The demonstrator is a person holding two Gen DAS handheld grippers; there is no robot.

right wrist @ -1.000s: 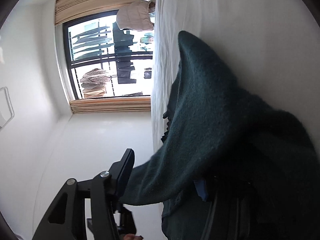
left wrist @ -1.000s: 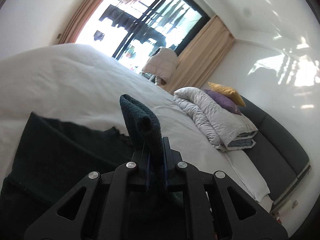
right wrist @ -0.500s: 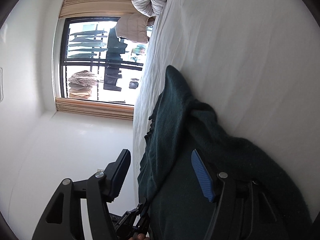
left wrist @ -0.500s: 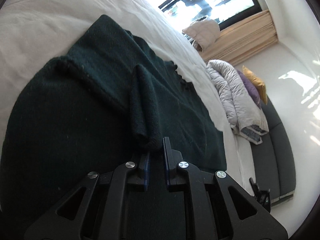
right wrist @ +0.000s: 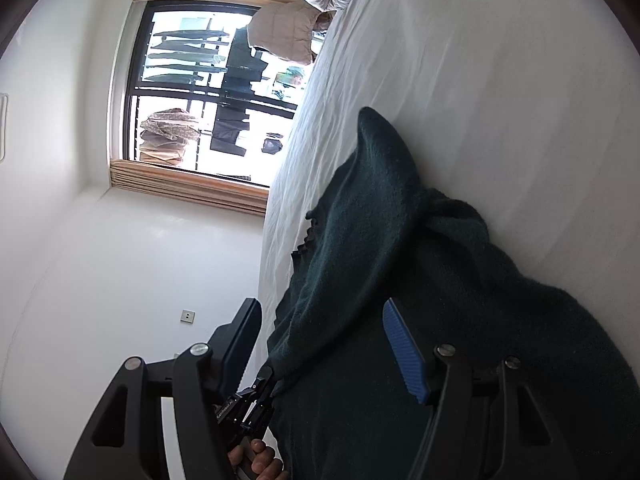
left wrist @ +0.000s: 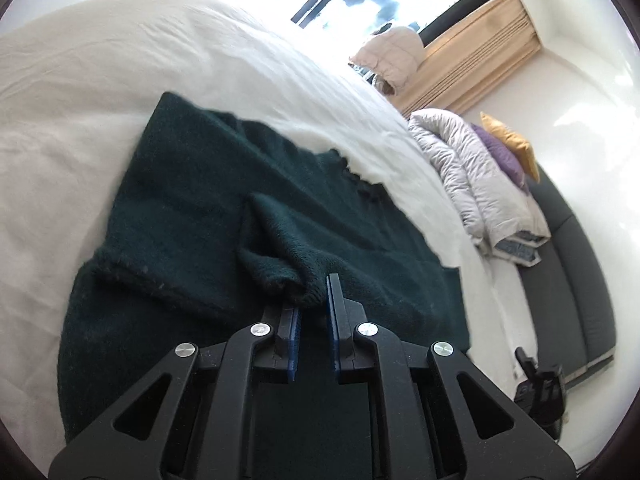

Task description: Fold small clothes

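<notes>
A dark green knit garment [left wrist: 224,216] lies spread on the white bed sheet [left wrist: 80,80]. My left gripper [left wrist: 314,296] is low over it and shut on a raised fold of the knit, which stands up just past the fingertips. In the right wrist view the same garment [right wrist: 440,272] lies bunched against the sheet. My right gripper [right wrist: 320,308] is open, and the garment's edge runs between its fingers without either blue pad pressing on it. The left gripper [right wrist: 256,396] and the hand [right wrist: 260,456] holding it show at the bottom.
A rolled grey duvet [left wrist: 472,176] with purple and yellow pillows [left wrist: 508,152] lies at the head of the bed, against a dark grey headboard [left wrist: 568,280]. A beige jacket [left wrist: 392,52] hangs by the window [right wrist: 192,80]. White sheet stretches beyond the garment.
My left gripper has come down toward the bed with the fold, and the garment now lies flatter. The right jaws widened and the knit slid off the right finger.
</notes>
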